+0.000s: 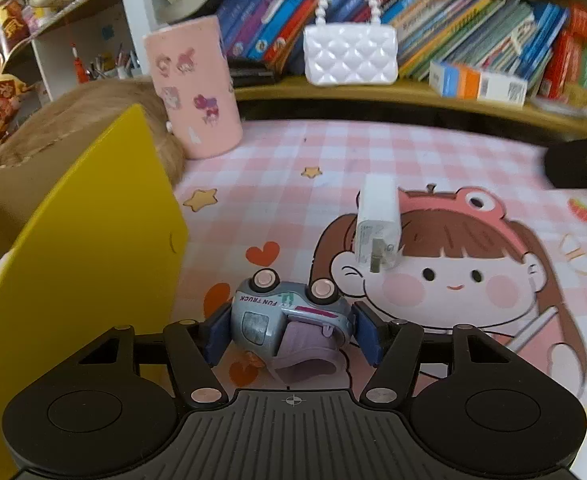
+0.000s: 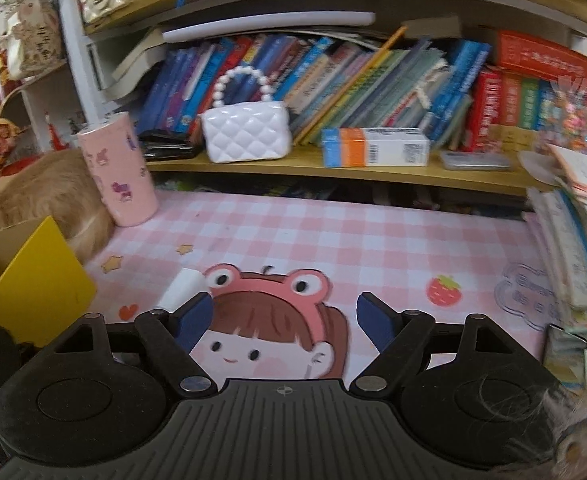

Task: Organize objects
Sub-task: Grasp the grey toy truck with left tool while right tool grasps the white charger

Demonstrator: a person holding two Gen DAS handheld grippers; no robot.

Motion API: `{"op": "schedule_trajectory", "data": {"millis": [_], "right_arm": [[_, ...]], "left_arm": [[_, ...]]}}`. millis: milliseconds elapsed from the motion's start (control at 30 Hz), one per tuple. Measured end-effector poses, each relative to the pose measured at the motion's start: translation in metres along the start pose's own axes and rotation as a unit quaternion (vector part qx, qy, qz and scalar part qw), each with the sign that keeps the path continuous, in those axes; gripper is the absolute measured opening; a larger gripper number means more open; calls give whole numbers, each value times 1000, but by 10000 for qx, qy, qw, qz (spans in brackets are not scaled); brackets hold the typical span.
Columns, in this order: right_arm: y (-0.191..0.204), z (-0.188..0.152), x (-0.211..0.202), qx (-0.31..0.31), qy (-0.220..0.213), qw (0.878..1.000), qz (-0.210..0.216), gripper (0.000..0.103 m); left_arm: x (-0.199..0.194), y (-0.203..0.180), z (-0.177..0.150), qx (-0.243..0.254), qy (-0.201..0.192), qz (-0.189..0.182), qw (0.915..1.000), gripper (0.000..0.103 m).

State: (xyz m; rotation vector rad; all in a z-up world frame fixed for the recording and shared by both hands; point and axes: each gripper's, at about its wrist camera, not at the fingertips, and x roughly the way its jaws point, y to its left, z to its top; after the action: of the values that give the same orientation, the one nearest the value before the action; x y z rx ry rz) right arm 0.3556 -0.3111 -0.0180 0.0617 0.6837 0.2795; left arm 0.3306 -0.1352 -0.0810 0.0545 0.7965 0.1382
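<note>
Left gripper (image 1: 291, 332) pads clamp the overturned toy truck (image 1: 289, 316); right gripper (image 2: 283, 322) fingers gape wide, holding nothing.

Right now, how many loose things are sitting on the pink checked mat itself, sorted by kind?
Toy trucks: 1, the toy truck lying on its side between the left gripper fingers
Chargers: 1, the white charger
Pink cups: 1, the pink cup at the back
Total: 3
</note>
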Motion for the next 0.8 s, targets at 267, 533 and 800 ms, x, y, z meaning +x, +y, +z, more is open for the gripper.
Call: {"op": "schedule_trajectory", "data": {"millis": [267, 533, 800], "right_arm": [[24, 5, 49, -449, 339, 9969, 554, 76], [66, 11, 96, -977, 543, 9914, 678, 76], [90, -4, 122, -1263, 847, 9882, 161, 39]], "left_arm": [[-61, 4, -22, -39, -161, -438, 9989, 63], [-94, 16, -43, -190, -67, -357, 9992, 63], [-116, 25, -58, -304, -46, -393, 9988, 63]]}}
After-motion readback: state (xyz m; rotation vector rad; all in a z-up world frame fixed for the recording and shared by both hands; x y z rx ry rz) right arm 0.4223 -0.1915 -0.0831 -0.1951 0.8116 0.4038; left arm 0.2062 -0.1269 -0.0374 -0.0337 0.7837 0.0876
